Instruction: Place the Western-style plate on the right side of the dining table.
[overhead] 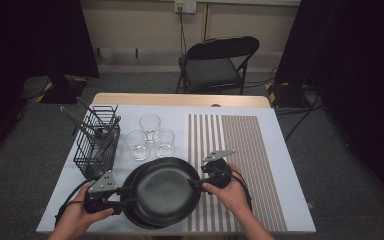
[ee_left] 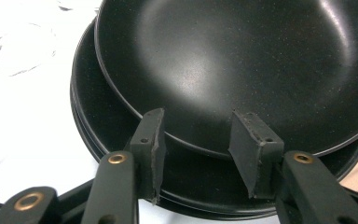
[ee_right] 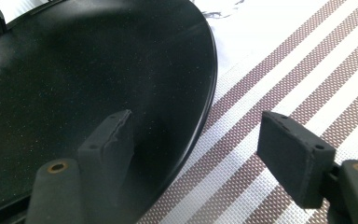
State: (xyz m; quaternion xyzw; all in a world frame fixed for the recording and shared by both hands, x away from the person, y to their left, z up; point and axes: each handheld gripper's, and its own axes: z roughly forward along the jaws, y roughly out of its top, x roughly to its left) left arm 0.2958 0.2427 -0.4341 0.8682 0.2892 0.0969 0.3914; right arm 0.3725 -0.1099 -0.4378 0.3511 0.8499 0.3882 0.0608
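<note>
High view: stack of black pans (overhead: 162,192) sits at the near edge of the desk (overhead: 280,165), partly on the striped mat (overhead: 240,160). Top pan (overhead: 166,189) lies offset to the right on the lower pan (overhead: 132,210). Left claw (overhead: 125,196) is at the stack's left rim, right claw (overhead: 196,184) at its right rim, one hand behind each. Three glasses (overhead: 150,136) stand just beyond the pans; wire rack (overhead: 97,142) with utensils is to their left. Folding chair (overhead: 217,62) stands beyond the desk.

Left gripper view: left claw (ee_left: 196,149) is part open, jaws standing either side of a stretch of the top pan's (ee_left: 242,65) rim. Pads sit at the rim, but I cannot tell if they press on it. Lower pan (ee_left: 100,116) pokes out below and to the left.

Right gripper view: right claw (ee_right: 200,154) is wide open. Left jaw is over the top pan's (ee_right: 84,79) inside, right jaw over the mat (ee_right: 279,79), rim between them. Right pad is clear of the rim, nothing gripped.
</note>
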